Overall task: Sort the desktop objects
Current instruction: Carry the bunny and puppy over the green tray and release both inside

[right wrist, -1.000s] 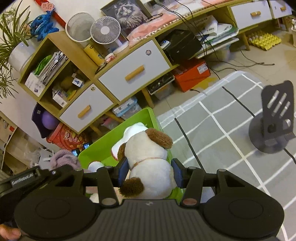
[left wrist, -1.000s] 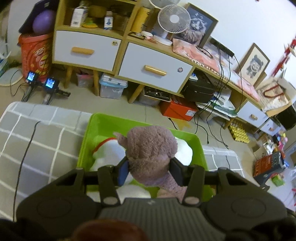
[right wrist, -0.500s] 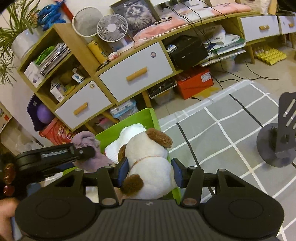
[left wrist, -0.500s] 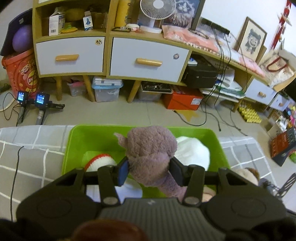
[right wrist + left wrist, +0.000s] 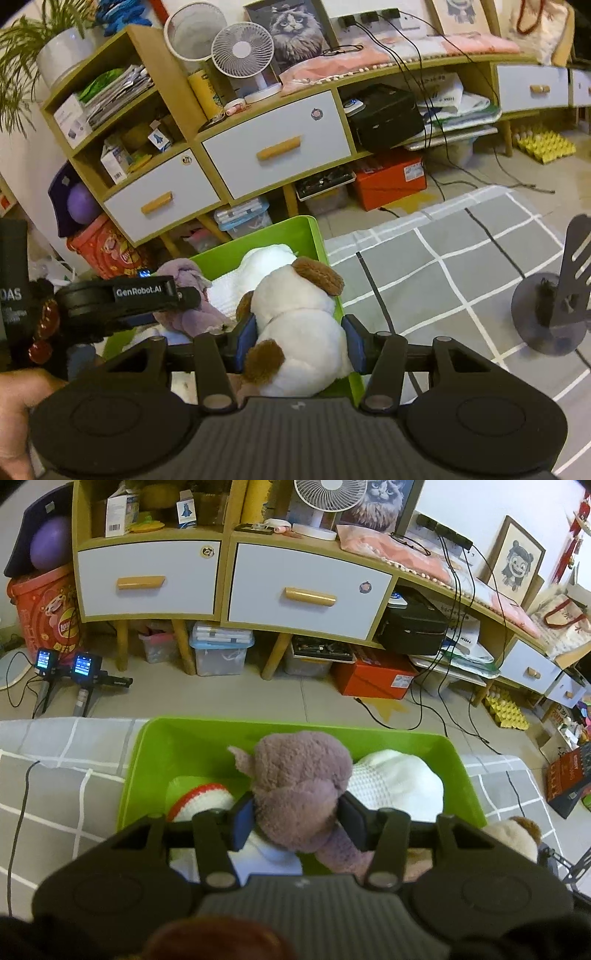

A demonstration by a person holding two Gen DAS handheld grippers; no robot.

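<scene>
Two soft toys over my green bin

My left gripper is opening, purple toy between its pads. My right gripper squeezes the white dog at the bin's edge.

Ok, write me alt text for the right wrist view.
The right tongs grip a white and brown plush dog over a green bin on a grey checked cloth. To the left, the left tongs are opening around a purple plush toy.
</scene>
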